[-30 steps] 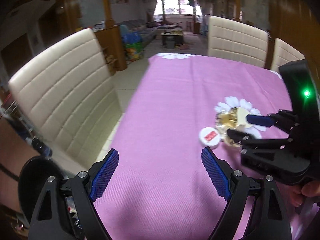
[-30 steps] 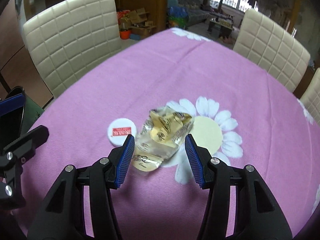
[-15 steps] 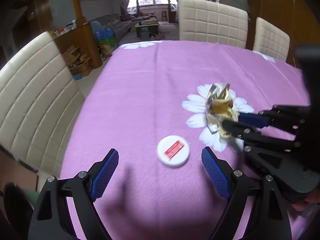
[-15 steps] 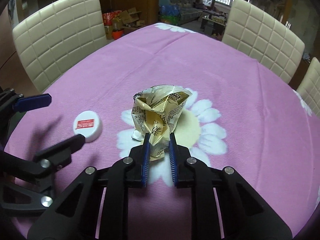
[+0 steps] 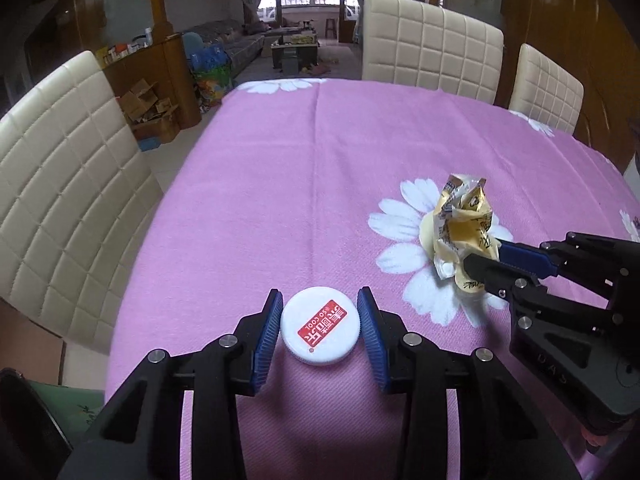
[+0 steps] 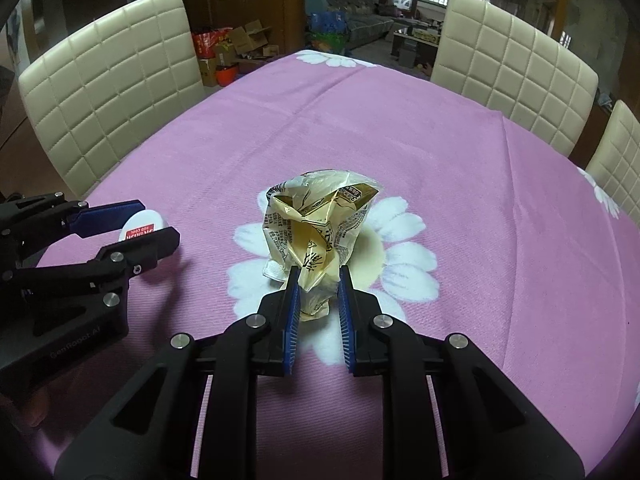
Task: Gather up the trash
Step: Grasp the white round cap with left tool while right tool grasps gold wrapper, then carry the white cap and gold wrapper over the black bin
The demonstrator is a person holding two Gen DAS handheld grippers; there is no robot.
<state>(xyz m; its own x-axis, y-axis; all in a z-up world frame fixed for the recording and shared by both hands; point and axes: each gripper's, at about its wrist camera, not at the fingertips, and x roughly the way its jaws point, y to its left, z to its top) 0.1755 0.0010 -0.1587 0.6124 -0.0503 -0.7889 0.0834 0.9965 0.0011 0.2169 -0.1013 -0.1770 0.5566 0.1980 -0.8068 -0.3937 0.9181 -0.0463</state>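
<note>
While clamped on wrapper (image 6: 320, 232) with right gripper (image 6: 318, 280), pinching white cap (image 5: 319, 330) with left gripper (image 5: 319, 312) on tablecloth (image 5: 300, 184).

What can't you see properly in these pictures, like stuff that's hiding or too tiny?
- Small print on the crumpled yellow plastic wrapper: too small and creased to read in either view.
- The wrapper's bottom end: hidden between the right gripper pads in the right wrist view.
- Most of the round white plastic cap with the red label: in the right wrist view, the left gripper fingers cover it.
- Whether the cap's pads touch it: not certain.
- Any trash bin: not shown.
</note>
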